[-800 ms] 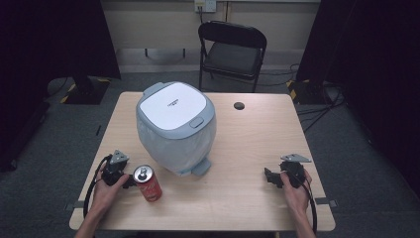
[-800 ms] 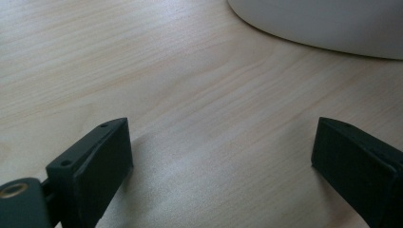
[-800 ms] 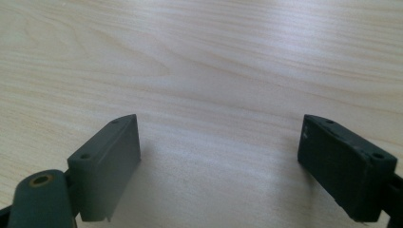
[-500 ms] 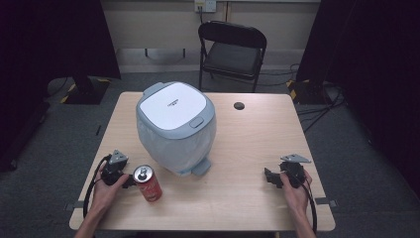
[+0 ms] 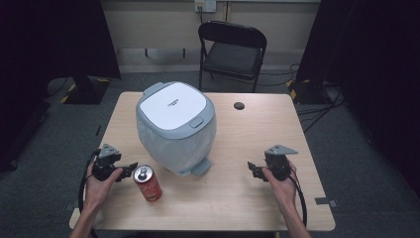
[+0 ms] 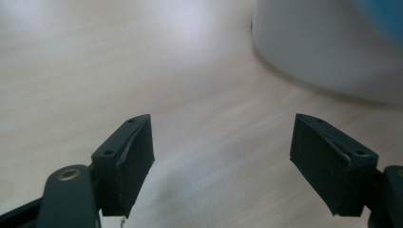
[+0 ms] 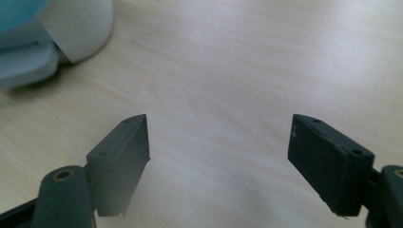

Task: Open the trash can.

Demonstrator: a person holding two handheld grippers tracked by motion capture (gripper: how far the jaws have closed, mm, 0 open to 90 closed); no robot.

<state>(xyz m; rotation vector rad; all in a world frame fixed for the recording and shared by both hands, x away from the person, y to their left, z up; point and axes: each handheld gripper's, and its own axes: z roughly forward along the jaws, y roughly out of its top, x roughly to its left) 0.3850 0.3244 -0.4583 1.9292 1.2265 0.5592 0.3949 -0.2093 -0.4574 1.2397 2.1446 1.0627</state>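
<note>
Left gripper (image 5: 130, 170) sits low on the bench (image 5: 233, 208), jaws spread wide w/ nothing between them; in the left gripper view just bare wood shows in the gap, w/ the pale curve of the bin off to the upper right. Right gripper (image 5: 253, 169) is the same story: jaws apart, empty, parked on the bench well off to the right of the bin, pointing in toward it.

What's changed vs the frames a moment back: basically nothing. Both hands are in the same spots, the red soda can (image 5: 147, 183) hasn't budged, and the bin's lid is no different. So this reads as a rest/start pose, not a step under way.

Where things are: can stands upright just beside the left gripper's tips, near the bench's front edge, close to but apart from the bin. Grey-and-white pedal bin (image 5: 176, 126) sits mid-bench, lid shut, its pedal (image 5: 200, 167) sticking out at the front toward the person.

My read: can prob goes in the bin. Nothing's gripped yet and the lid's closed, so all of it is still ahead. Left gripper is best placed for the can; right is nearer the pedal side.
</note>
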